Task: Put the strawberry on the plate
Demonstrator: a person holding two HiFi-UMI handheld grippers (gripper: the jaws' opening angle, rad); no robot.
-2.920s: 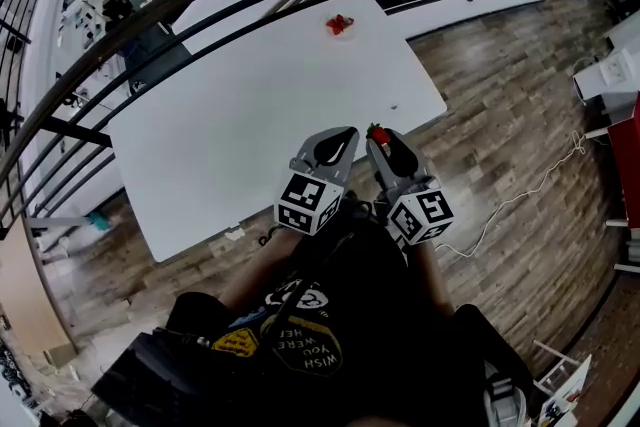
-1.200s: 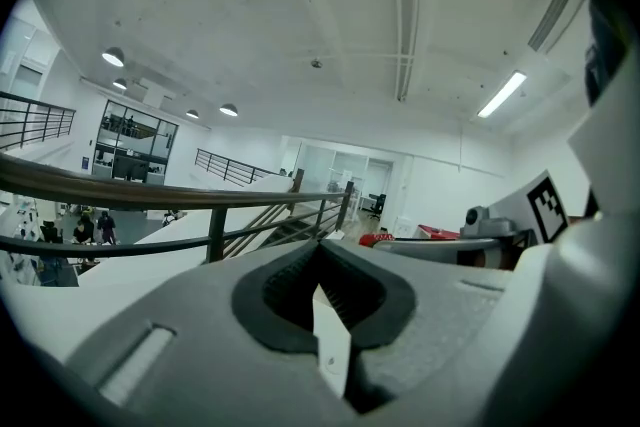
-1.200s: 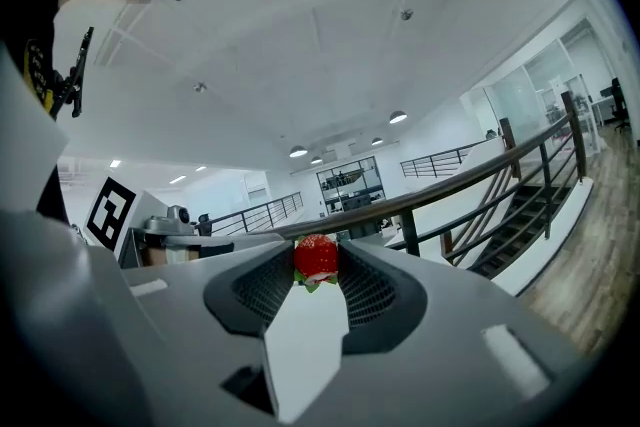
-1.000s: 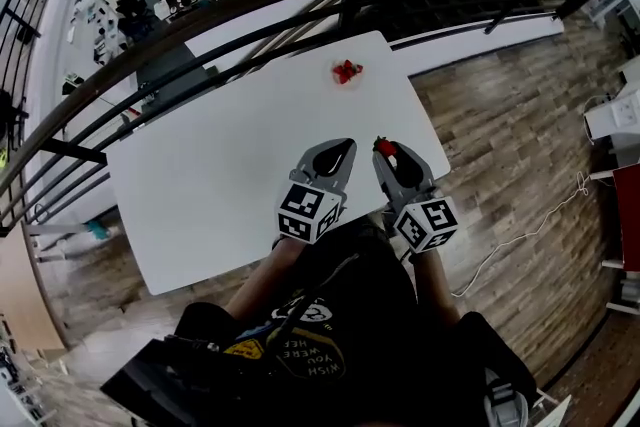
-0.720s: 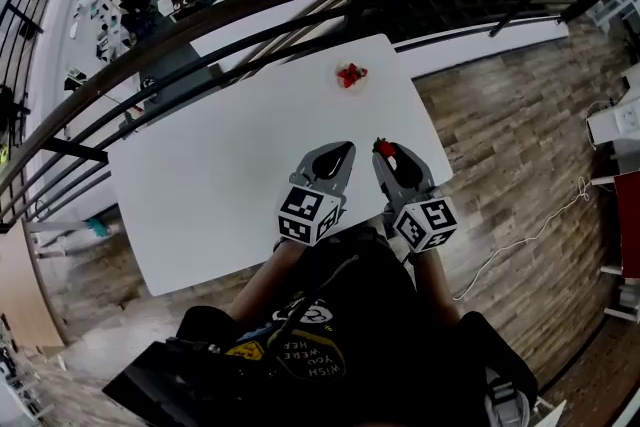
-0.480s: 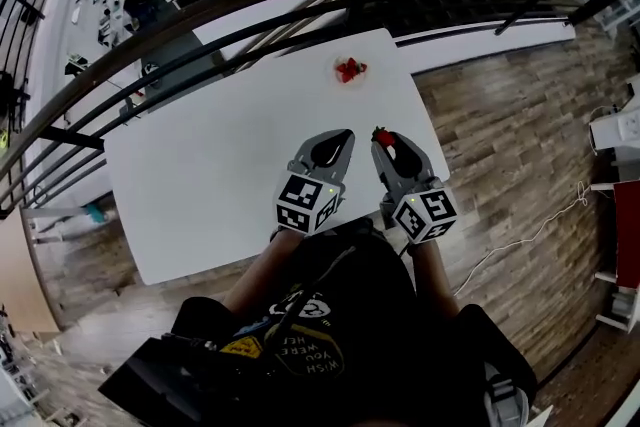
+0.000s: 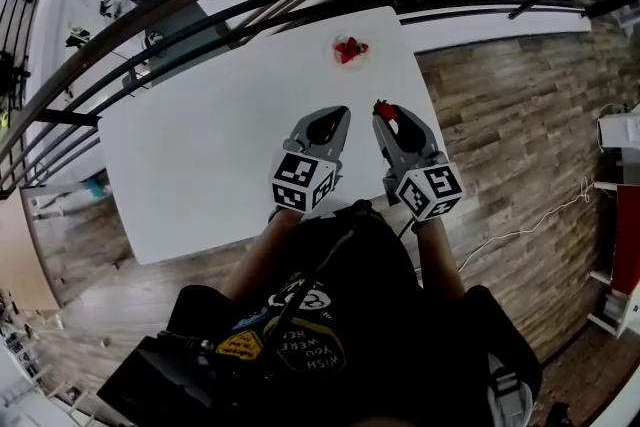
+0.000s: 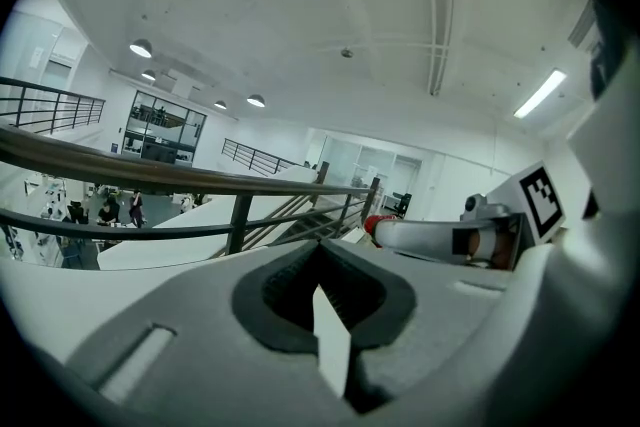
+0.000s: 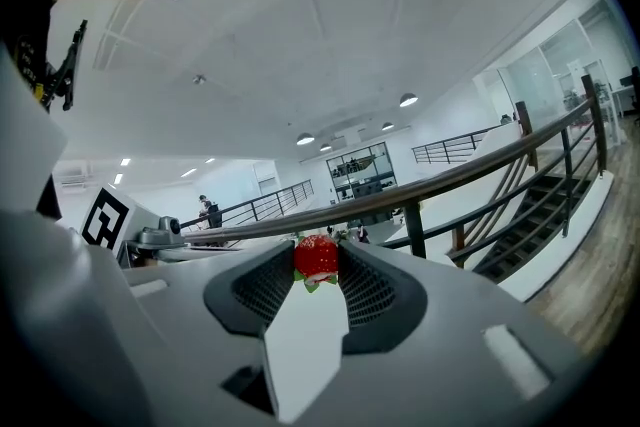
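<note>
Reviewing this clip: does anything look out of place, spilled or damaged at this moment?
Nothing stands out. The strawberry sits squarely between the right gripper's jaws, the left gripper is shut and empty, and the plate lies flat near the table's far edge, with nothing spilled.

The only lettering that can be read is a round print [image 7: 303, 343] on the front of the person's dark shirt [image 7: 350, 275]. Seen upside down from the head view, it seems to say "WISH YOU WERE HE", with the last letters running out of sight. A yellow patch [image 7: 236, 346] beside it carries print too small and blurred to read. The left gripper [image 7: 343, 113] and the right gripper [image 7: 388, 112] each carry a cube, the left cube [image 7: 302, 183] and the right cube [image 7: 430, 192], with black-and-white square code markers on their faces.
</note>
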